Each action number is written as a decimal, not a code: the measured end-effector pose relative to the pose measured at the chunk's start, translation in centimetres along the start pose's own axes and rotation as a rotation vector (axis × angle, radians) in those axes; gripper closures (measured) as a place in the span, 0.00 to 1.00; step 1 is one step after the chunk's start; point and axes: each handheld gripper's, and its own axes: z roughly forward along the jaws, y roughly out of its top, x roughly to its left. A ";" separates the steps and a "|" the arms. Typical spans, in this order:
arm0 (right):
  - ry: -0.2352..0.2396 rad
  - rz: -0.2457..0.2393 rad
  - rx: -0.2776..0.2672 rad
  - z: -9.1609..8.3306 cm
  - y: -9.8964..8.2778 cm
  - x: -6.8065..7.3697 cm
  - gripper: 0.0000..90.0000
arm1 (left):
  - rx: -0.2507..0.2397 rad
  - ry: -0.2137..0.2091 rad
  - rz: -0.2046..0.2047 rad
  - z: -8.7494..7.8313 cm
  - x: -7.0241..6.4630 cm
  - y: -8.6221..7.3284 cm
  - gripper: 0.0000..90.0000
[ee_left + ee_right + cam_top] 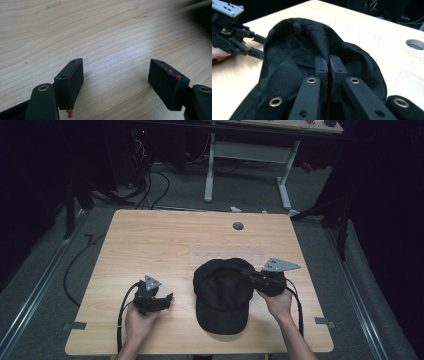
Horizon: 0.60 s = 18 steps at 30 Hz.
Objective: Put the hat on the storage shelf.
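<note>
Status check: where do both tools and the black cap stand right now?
Right tool shut on black mesh baseball cap, pinching a crown fold. Left tool open over bare wooden table. Nothing in the way.

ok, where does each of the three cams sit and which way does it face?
High view: above the person's side, looking forward and down on the table; both forearms, left gripper, right gripper on the cap.
Left gripper view: on the left gripper, looking down at bare wood; jaws apart, nothing between.
Right gripper view: on the right gripper, pinching cap fabric.
Shared: right gripper view and high view both show the cap and the left gripper.
</note>
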 end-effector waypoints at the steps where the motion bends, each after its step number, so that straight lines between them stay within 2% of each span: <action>1: 0.000 0.000 0.000 0.0 0.0 0.0 0.96 | 0.000 0.000 0.000 0.0 0.0 0.0 0.33; 5: 0.002 -0.004 -0.019 -0.8 0.1 0.0 0.96 | 0.023 -0.055 -0.016 -0.6 -0.7 0.2 0.33; 11: 0.017 0.021 -0.047 -1.8 0.2 -0.3 0.96 | 0.065 -0.170 -0.059 -1.8 -2.7 0.9 0.30; 12: 0.018 0.023 -0.054 -1.9 0.2 -0.4 0.96 | 0.076 -0.209 -0.064 -2.3 -3.5 1.2 0.30; 13: 0.018 0.023 -0.054 -1.9 0.2 -0.4 0.96 | 0.076 -0.209 -0.064 -2.3 -3.5 1.2 0.30; 18: 0.016 0.013 -0.064 -2.4 0.5 -0.3 0.96 | 0.118 -0.304 -0.083 -3.1 -5.2 1.7 0.30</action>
